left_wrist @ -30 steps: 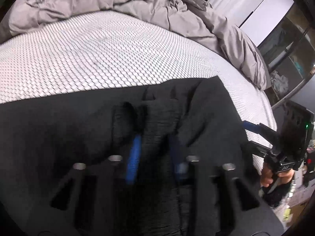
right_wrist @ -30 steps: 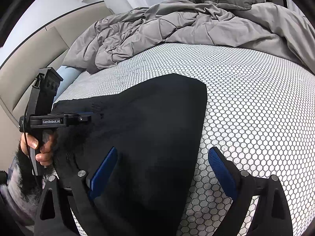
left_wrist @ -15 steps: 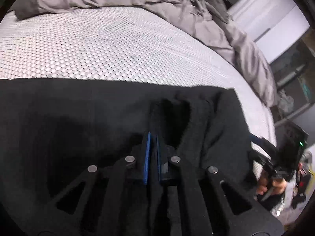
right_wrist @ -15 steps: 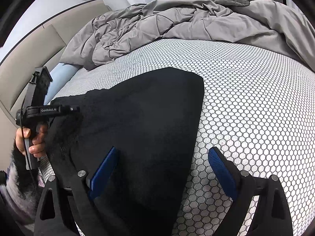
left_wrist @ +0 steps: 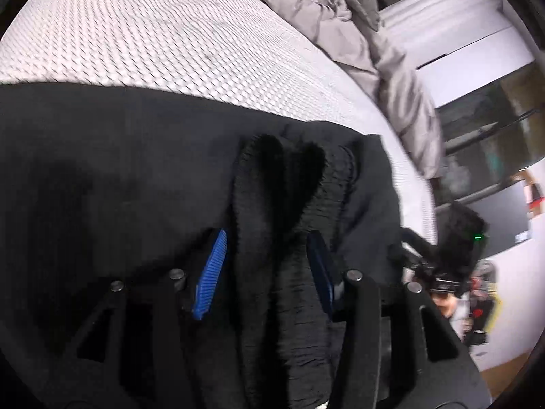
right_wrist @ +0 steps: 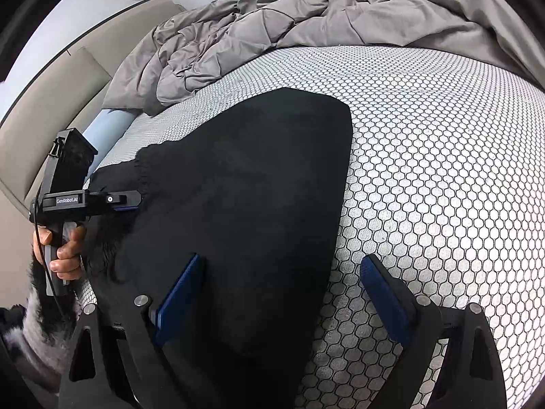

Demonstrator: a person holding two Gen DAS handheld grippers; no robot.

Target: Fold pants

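Observation:
Black pants (right_wrist: 245, 184) lie flat on the white honeycomb-patterned mattress (right_wrist: 442, 156). In the left wrist view the pants (left_wrist: 119, 170) fill the lower frame, and their bunched ribbed waistband (left_wrist: 289, 204) sits between the spread blue pads of my left gripper (left_wrist: 269, 255), which is open. My right gripper (right_wrist: 282, 272) is open over the pants' near right edge, left pad above the fabric, right pad above bare mattress. The left gripper also shows in the right wrist view (right_wrist: 129, 202) at the waistband end, held by a hand.
A crumpled grey duvet (right_wrist: 289, 24) is heaped along the far side of the bed. A beige padded headboard (right_wrist: 44, 109) runs on the left. White wardrobe doors (left_wrist: 470, 34) and dark shelves (left_wrist: 494, 129) stand beyond the bed's edge.
My left gripper was pinched shut on the waistband half a second ago and has now opened, pads spread either side of the bunched fabric. The right gripper has stayed open in place.

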